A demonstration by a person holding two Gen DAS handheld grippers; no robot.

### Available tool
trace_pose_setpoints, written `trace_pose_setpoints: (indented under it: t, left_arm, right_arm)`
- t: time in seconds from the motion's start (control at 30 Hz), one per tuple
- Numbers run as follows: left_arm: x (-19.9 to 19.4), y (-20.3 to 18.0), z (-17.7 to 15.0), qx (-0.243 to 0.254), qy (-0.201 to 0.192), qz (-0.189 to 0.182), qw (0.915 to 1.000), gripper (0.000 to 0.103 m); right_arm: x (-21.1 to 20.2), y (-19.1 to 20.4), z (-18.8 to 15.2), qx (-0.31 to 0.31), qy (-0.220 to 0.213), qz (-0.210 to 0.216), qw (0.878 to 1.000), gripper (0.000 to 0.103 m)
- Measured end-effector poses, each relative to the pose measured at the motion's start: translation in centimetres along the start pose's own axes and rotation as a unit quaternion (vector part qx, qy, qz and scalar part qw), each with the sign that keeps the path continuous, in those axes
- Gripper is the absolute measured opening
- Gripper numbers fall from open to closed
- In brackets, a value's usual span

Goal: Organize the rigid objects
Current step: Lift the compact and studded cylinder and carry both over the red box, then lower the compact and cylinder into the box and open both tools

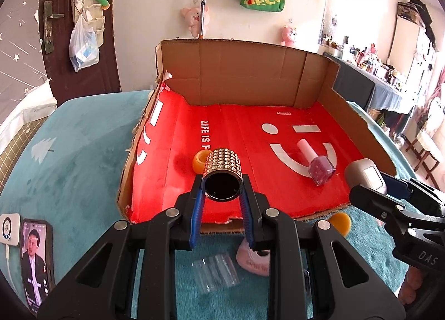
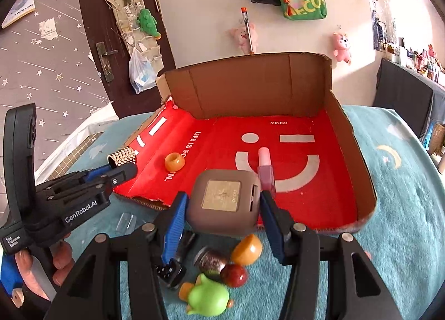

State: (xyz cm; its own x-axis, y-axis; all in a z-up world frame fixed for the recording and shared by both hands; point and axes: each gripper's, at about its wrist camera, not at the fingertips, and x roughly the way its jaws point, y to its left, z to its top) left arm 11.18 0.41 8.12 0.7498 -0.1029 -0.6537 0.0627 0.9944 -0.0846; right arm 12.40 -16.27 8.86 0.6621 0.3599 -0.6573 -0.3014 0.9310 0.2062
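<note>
Both grippers were found loaded at the near edge of the shallow red-lined cardboard tray (image 1: 358, 136) on the teal plush cover (image 1: 83, 169). The left gripper (image 1: 222, 197) was clamped on a studded metallic cylinder with a black bore (image 1: 222, 172), held just above the tray's near-left edge. The right gripper (image 2: 221, 208) was closed around a taupe rounded-square case with a pale inset panel (image 2: 222, 200) over the near edge. An orange glossy ring (image 2: 174, 162) and a pink glitter nail-polish bottle (image 1: 317, 165) were already lying inside. Step judged: carrying-in. Next move would call for lowering each item onto bare red floor, clear of ring and bottle, then releasing.
</note>
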Motion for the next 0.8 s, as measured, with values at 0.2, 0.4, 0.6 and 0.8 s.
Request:
trace_pose_setpoints:
  t: [0.2, 0.4, 0.6, 0.8]
  left_arm:
    - [2.2, 0.2, 0.2, -0.001, 0.015, 0.004, 0.9999, 0.023]
    - [4.4, 0.4, 0.4, -0.004, 0.034, 0.004, 0.9994, 0.023]
    - [6.1, 0.6, 0.5, -0.005, 0.052, -0.001, 0.9986, 0.023]
    - [7.6, 0.5, 0.4, -0.004, 0.067, -0.005, 0.9977, 0.023]
  right_arm:
    - [2.2, -0.5, 0.5, 0.009, 0.025, 0.012, 1.000, 0.055]
    - [4.4, -0.8, 0.7, 0.015, 0.051, 0.018, 0.998, 0.055]
    - [6.2, -1.0, 0.8, 0.022, 0.075, 0.024, 0.997, 0.055]
    - [7.7, -1.2, 0.7, 0.026, 0.093, 0.026, 0.995, 0.055]
